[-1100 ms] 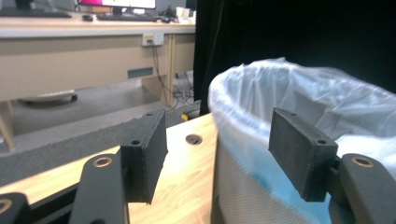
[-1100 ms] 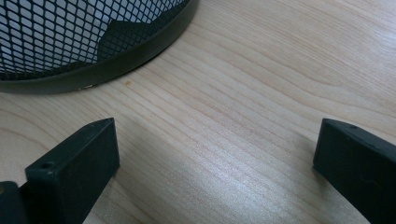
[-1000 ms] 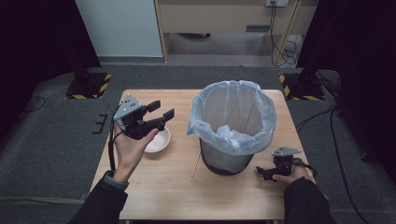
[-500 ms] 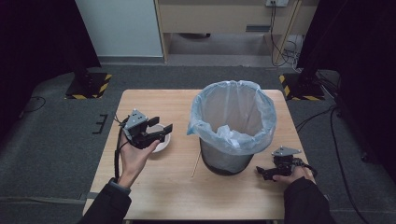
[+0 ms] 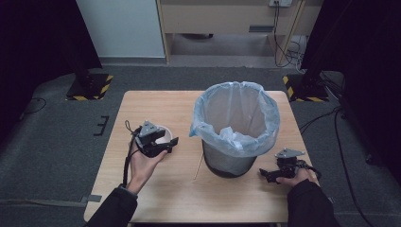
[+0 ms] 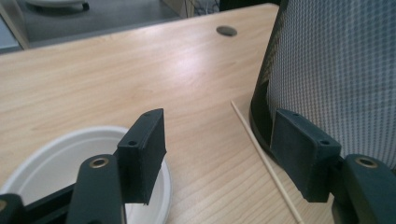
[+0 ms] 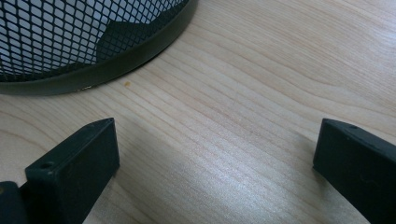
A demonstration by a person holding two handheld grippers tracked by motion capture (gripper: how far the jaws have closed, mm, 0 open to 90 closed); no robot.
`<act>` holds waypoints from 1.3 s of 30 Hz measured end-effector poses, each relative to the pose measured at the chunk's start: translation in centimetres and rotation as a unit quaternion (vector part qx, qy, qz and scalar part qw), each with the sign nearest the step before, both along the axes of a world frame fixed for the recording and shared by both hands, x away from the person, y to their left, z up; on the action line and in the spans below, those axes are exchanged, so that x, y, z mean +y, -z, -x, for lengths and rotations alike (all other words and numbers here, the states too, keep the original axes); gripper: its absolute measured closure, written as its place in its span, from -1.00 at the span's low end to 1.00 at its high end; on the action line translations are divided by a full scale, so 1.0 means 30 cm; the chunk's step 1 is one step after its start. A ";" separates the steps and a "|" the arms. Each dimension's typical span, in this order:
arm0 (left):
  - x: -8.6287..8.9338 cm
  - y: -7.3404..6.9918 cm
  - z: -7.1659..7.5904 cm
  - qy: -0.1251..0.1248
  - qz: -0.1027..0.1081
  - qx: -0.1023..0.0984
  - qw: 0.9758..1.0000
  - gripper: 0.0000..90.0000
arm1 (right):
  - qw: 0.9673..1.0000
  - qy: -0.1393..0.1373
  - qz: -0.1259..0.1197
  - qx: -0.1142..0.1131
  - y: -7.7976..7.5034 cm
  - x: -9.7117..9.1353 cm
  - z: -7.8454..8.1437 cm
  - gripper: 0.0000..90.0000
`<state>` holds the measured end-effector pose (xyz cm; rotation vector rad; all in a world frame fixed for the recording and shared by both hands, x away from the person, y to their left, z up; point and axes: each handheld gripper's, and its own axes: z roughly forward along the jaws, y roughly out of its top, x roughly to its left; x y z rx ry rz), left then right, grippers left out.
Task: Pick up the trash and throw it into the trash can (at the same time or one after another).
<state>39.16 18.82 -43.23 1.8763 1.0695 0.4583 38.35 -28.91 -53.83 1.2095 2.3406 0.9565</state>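
- Since the earlier frame, left gripper has lowered to the white bowl, jaws released, empty.
- Bowl sits left of the mesh bin; wooden skewer between them.
- Right gripper rests released on the table.

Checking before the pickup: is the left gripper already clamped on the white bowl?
No, the left gripper has its jaws apart over the white bowl, with nothing pressed between them.
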 end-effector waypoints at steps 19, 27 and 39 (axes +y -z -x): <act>-0.168 0.174 0.001 0.048 -0.055 0.063 0.995 -0.25 | 1.000 0.001 0.000 0.001 0.000 0.000 0.000 -0.99; -0.242 0.226 0.005 0.060 -0.079 0.080 0.992 -0.22 | 1.000 -0.001 0.000 0.000 0.000 -0.001 0.000 -0.99; -0.298 0.285 0.011 0.069 -0.091 0.106 0.988 -0.19 | 1.000 0.000 -0.001 0.001 0.000 0.000 0.000 -0.99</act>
